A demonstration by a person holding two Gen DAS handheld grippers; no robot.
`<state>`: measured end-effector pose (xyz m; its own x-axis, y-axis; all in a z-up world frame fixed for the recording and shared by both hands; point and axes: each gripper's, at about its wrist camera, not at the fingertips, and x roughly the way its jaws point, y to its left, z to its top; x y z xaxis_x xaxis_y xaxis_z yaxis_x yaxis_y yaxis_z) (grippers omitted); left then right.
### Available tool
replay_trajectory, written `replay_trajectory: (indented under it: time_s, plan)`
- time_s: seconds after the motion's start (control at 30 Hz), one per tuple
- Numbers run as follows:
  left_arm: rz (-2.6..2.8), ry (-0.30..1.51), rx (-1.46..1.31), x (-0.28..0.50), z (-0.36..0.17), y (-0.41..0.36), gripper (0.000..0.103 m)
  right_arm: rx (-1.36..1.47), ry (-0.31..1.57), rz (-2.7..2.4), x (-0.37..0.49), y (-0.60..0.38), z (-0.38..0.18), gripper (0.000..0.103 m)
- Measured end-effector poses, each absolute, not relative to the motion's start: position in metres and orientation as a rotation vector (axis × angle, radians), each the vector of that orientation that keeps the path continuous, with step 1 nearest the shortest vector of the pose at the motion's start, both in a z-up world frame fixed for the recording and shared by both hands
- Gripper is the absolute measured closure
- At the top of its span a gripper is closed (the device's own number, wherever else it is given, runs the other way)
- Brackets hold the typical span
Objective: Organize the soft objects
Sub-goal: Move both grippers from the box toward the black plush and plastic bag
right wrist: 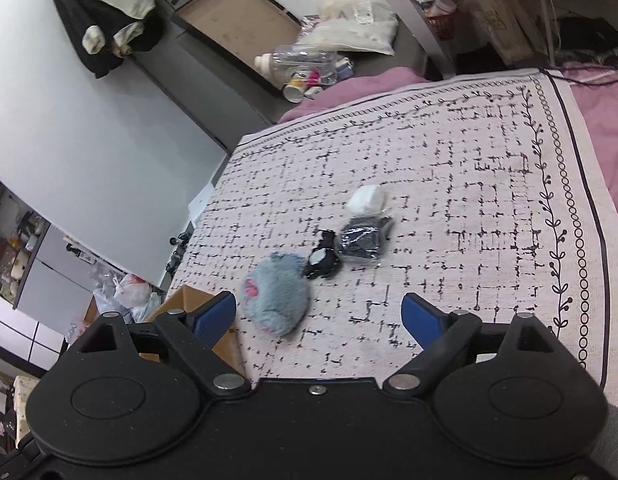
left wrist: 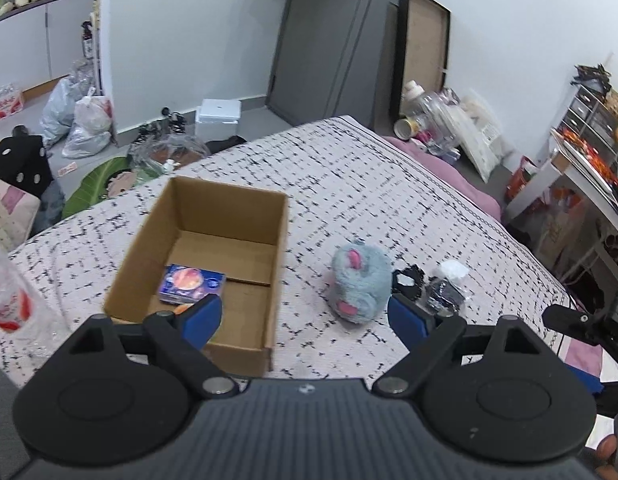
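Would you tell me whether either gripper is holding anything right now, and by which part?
Nothing is held: the left gripper and right gripper are both open and empty.

On the bed (left wrist: 349, 168) we find a cardboard box (left wrist: 213, 248) to the left, with a small printed packet (left wrist: 192, 283) lying inside near its front. Right of the box sits the plush toy (left wrist: 359, 284). Just right of the toy lies a wristwatch (left wrist: 407, 282), then a wrapped bundle (left wrist: 445, 292), with a small pouch (left wrist: 453, 270) touching the bundle's far side.
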<state>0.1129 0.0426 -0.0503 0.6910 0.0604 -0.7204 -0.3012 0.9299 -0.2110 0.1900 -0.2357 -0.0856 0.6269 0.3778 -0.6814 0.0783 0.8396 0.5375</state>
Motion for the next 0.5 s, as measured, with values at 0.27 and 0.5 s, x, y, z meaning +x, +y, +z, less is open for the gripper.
replay_trajectory:
  time_s: [0.27,0.5]
  plan:
    - [0.183,0.790,-0.311,0.136,-0.066,0.025,0.014,0.618,0.913,0.197,0.209,-0.243,-0.109,0.013]
    - [0.171,0.807,-0.296,0.164,-0.081,0.012,0.014,0.657,0.921,0.201,0.236,-0.243,-0.127,0.013]
